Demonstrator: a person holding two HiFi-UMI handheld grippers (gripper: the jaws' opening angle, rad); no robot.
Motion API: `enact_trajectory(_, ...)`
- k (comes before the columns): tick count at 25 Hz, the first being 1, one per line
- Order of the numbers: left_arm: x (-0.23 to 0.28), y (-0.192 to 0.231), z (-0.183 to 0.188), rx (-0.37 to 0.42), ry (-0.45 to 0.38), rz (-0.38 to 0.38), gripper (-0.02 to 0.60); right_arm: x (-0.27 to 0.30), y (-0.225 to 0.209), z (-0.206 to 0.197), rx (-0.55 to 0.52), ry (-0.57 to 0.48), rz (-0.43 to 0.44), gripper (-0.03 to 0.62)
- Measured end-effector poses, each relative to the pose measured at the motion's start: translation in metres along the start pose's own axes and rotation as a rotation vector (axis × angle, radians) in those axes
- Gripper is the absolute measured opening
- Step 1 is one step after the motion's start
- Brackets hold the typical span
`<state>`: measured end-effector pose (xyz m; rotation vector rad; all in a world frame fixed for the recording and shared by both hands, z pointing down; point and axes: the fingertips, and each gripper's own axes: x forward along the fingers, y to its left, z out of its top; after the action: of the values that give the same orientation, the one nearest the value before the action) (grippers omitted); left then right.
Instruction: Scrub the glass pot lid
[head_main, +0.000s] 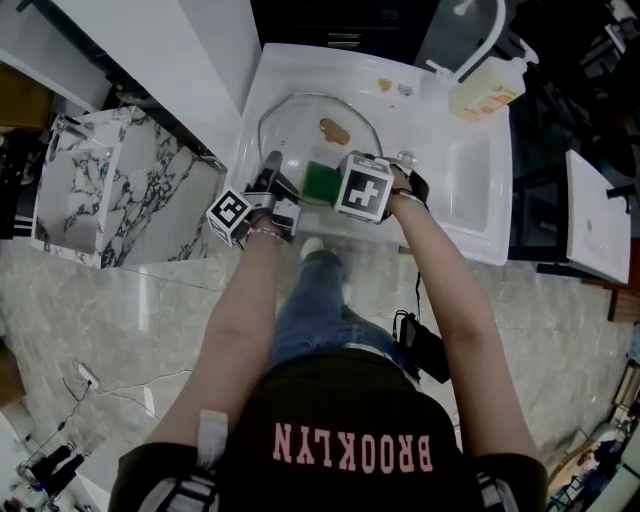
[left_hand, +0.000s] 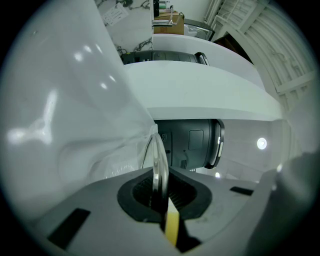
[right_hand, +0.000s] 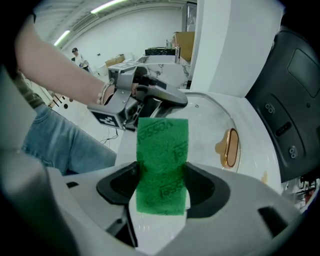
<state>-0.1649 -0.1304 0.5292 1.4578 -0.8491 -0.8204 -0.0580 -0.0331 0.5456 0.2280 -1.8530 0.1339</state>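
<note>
A: Where is the glass pot lid (head_main: 300, 135)?

B: In the white sink (head_main: 470, 190), toward its left half. Its gold-brown knob (head_main: 335, 130) sits near the middle of the glass and faces up.

A: What is the left claw (left_hand: 161, 192) doing?

B: It is clamped on the lid's near-left rim. In the left gripper view the glass edge runs straight up between the 2 dark pads, which press on either side of it.

A: And the right claw (right_hand: 162, 185)?

B: It is closed on a green scrub pad (right_hand: 162, 160). The pad stands upright between the jaws and sticks out well past them, with printed lettering on its face.

A: Where is the pad relative to the lid?

B: From the head view it is over the lid's near edge, just right of the left claw and nearer than the knob. I cannot tell whether it touches the glass.

A: Anything else by the sink?

B: A pale soap bottle (head_main: 485, 95) lies at the far right corner, beside the curved faucet (head_main: 480, 35).
</note>
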Motion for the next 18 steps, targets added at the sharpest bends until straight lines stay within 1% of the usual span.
enact_trajectory(2,0.000,0.001,-0.001,-0.002,0.002,0.001,0.018,-0.001,0.004,-0.014,0.018,0.017,0.025,0.272)
enact_trajectory(4,0.000,0.001,-0.001,-0.001,0.003,0.013,0.020,-0.003,0.002,-0.027,0.051,0.024,0.030,0.272)
enact_trajectory(6,-0.001,0.001,0.000,0.003,0.001,0.023,0.018,-0.004,-0.004,-0.036,0.089,0.011,0.028,0.272)
enact_trajectory(9,0.000,0.001,0.000,0.005,-0.002,0.004,0.018,-0.003,-0.015,-0.046,0.131,-0.036,0.024,0.272)
enact_trajectory(11,0.000,0.001,-0.001,0.003,0.000,0.002,0.018,-0.002,-0.021,-0.055,0.162,-0.037,0.028,0.272)
enact_trajectory(13,-0.001,0.001,-0.001,0.005,0.002,0.019,0.018,-0.001,-0.026,-0.063,0.181,-0.021,0.024,0.272)
enact_trajectory(15,-0.001,0.000,0.000,0.008,0.001,0.027,0.018,-0.002,-0.028,-0.067,0.187,-0.011,0.019,0.271)
enact_trajectory(18,0.000,-0.001,-0.001,0.002,0.001,0.006,0.018,-0.009,-0.027,-0.063,0.190,-0.022,0.024,0.272)
